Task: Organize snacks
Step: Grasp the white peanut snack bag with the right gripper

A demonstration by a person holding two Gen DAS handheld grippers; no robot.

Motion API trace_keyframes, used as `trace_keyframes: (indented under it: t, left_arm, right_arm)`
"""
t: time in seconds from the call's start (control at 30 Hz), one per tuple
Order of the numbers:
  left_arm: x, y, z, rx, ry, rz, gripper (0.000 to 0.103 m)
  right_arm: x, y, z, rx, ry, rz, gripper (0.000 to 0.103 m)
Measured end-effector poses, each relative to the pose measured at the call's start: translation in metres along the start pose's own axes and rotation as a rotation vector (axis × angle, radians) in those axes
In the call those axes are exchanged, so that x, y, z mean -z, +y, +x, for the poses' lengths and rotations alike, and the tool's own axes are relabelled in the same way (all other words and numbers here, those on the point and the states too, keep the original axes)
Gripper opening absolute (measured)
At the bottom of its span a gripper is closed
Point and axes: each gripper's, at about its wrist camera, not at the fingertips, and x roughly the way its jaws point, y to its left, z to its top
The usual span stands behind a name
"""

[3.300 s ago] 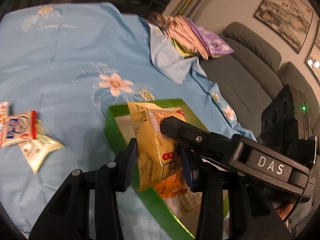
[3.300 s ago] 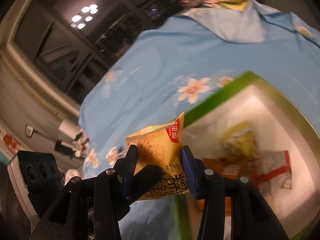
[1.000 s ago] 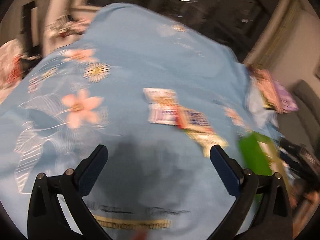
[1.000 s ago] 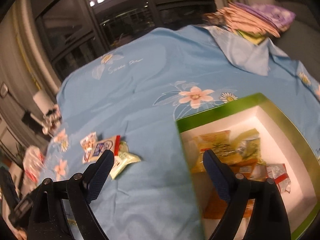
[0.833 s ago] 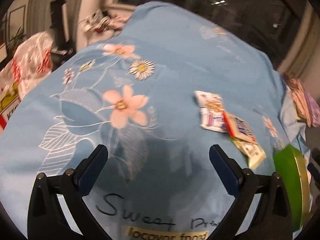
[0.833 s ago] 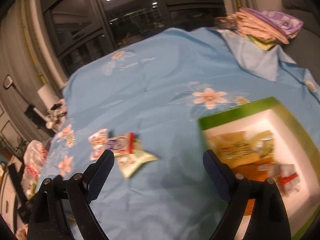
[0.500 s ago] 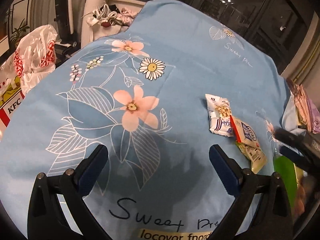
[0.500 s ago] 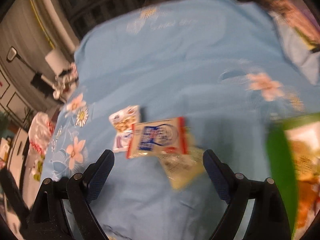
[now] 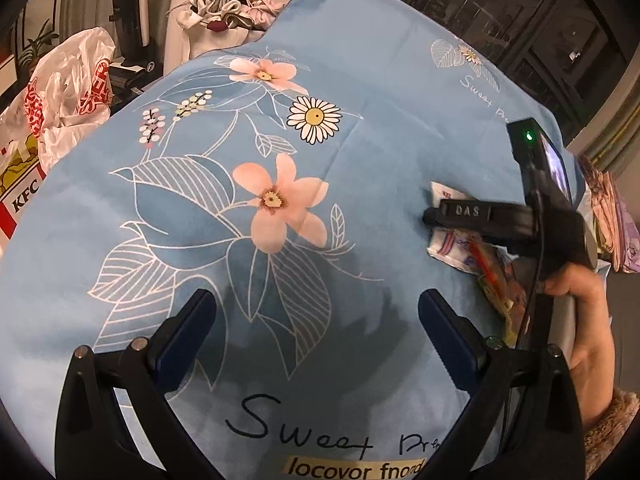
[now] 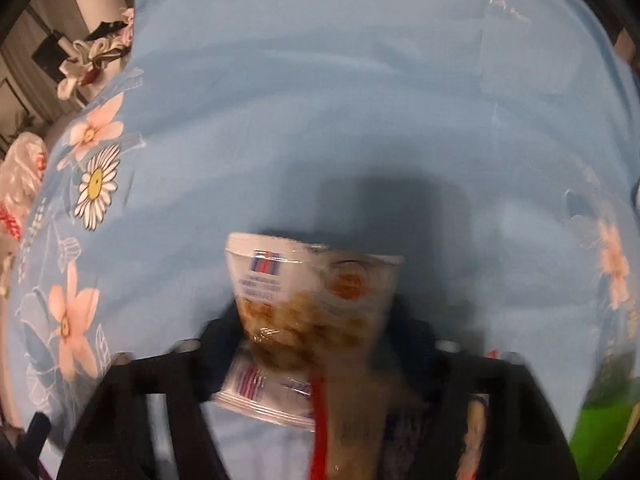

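In the left wrist view my left gripper (image 9: 316,324) is open and empty above the blue flowered cloth (image 9: 280,128). At the right, my right gripper (image 9: 434,220) reaches over a small pile of snack packets (image 9: 456,246). In the blurred right wrist view, the right gripper (image 10: 316,340) straddles a white packet showing round snacks (image 10: 312,296), with its fingers (image 10: 218,338) on either side of it. Whether the pads press on it is not clear. A second white packet (image 10: 264,394) and a red-edged one (image 10: 320,408) lie beneath.
A green box edge (image 10: 600,420) shows at the lower right of the right wrist view. Off the table's left side are a white and red plastic bag (image 9: 68,96) and a KFC box (image 9: 18,196). Folded cloths (image 9: 612,216) lie at the far right.
Both grippers let go of yellow packets over the green box and opened. The left swung out over the flowered cloth. The right moved left and down onto the packet pile.
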Motion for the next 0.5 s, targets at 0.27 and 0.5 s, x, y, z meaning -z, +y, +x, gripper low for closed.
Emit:
trace_keyframes:
  t: [0.27, 0.5]
  left_arm:
    - [0.003, -0.004, 0.002, -0.01, 0.015, 0.028, 0.101]
    - [0.01, -0.016, 0.003, -0.021, 0.028, 0.079, 0.101]
  right_arm:
    - [0.072, -0.012, -0.037, -0.141, 0.023, -0.024, 0.048]
    - [0.136, -0.033, -0.073, -0.352, 0.054, 0.078, 0.048]
